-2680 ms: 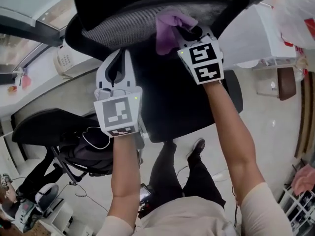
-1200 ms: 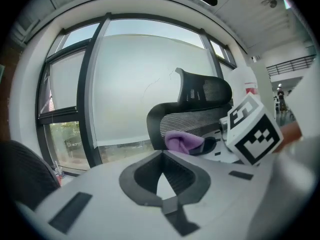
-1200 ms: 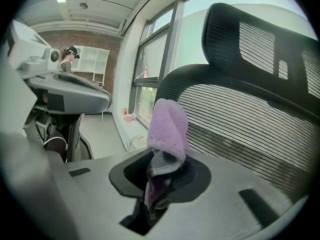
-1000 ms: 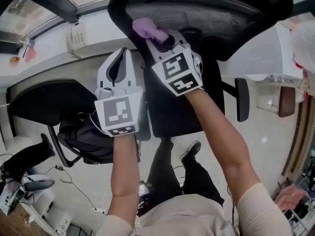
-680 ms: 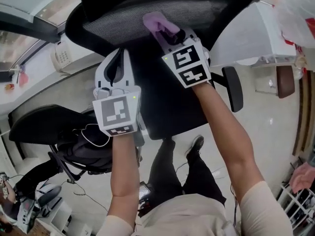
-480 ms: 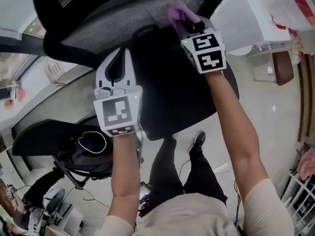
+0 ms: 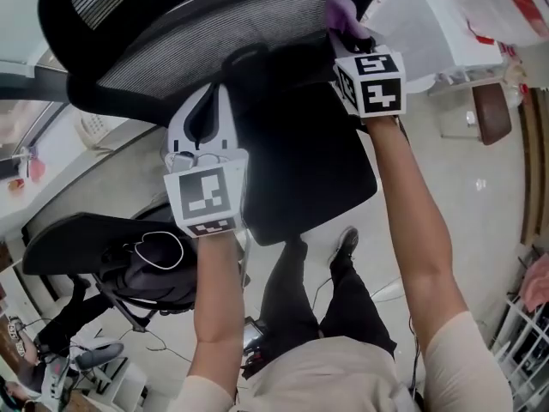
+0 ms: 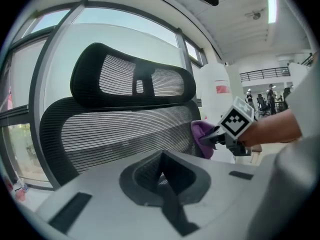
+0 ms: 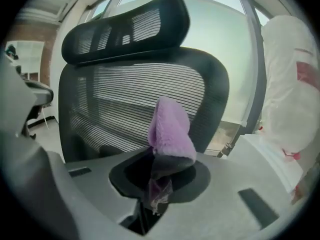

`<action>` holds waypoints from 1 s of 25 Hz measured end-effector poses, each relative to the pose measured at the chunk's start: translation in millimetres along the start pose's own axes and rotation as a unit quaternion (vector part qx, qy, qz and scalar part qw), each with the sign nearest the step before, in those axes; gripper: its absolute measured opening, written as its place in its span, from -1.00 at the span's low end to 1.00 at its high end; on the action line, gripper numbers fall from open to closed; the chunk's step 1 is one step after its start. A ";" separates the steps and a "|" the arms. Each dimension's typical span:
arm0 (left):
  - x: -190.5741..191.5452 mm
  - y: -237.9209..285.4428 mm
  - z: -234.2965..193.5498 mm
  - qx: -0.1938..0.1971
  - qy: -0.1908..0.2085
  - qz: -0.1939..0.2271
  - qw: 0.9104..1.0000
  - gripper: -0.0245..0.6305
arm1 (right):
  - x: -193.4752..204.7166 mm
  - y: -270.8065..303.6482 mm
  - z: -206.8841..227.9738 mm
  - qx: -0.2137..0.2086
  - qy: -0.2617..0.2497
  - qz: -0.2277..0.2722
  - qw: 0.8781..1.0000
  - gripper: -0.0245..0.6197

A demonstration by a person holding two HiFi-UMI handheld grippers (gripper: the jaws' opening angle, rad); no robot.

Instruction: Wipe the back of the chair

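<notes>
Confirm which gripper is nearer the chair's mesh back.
Right. The right gripper holds the purple cloth up at the right edge of the mesh back; the left gripper, shut and empty, sits back from it, lower.

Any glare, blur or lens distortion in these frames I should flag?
Left gripper view: strong fisheye vignette, window backlight darkens the chair backrest. Right gripper view: same vignette; purple cloth sharp, right tool soft up close. Head view: edges bend, little motion blur.
</notes>
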State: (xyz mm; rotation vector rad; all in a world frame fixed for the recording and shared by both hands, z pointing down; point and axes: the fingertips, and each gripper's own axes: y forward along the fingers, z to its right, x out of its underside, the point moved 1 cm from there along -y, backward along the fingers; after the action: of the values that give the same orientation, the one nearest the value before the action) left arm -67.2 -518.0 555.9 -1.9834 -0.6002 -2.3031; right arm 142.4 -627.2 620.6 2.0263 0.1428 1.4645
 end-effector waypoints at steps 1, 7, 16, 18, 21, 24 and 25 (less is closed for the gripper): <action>0.8 -2.3 -3.6 -0.005 -0.002 -0.001 1.000 -0.90 | -1.6 0.9 -9.9 -0.011 -0.002 0.002 1.000 -0.74; 7.1 -28.6 -38.7 -0.047 -0.013 -0.005 0.999 -0.90 | -30.7 7.8 -109.2 -0.098 -0.051 0.021 0.994 -0.74; 17.6 -99.5 -113.6 -0.128 -0.031 -0.009 0.991 -0.90 | -71.0 -4.6 -289.3 -0.234 -0.133 0.038 0.962 -0.75; 16.5 -111.8 -120.2 -0.137 -0.033 -0.009 0.990 -0.90 | -74.0 -9.3 -307.6 -0.250 -0.139 0.035 0.957 -0.75; 10.1 -126.7 -123.7 -0.144 -0.031 -0.008 0.989 -0.90 | -75.6 -18.8 -311.9 -0.252 -0.145 0.032 0.956 -0.75; 0.6 -137.6 -122.7 -0.145 -0.028 -0.005 0.989 -0.90 | -76.1 -36.8 -306.7 -0.251 -0.143 0.035 0.957 -0.75; -3.3 -140.8 -120.6 -0.144 -0.027 -0.005 0.989 -0.90 | -76.2 -45.3 -303.4 -0.250 -0.140 0.037 0.957 -0.75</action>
State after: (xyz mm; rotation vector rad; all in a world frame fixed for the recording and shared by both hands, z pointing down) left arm -219.7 -426.7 503.3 -2.1710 -0.2915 -2.4690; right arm -143.6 -496.1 590.3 1.7995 -0.3886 1.0963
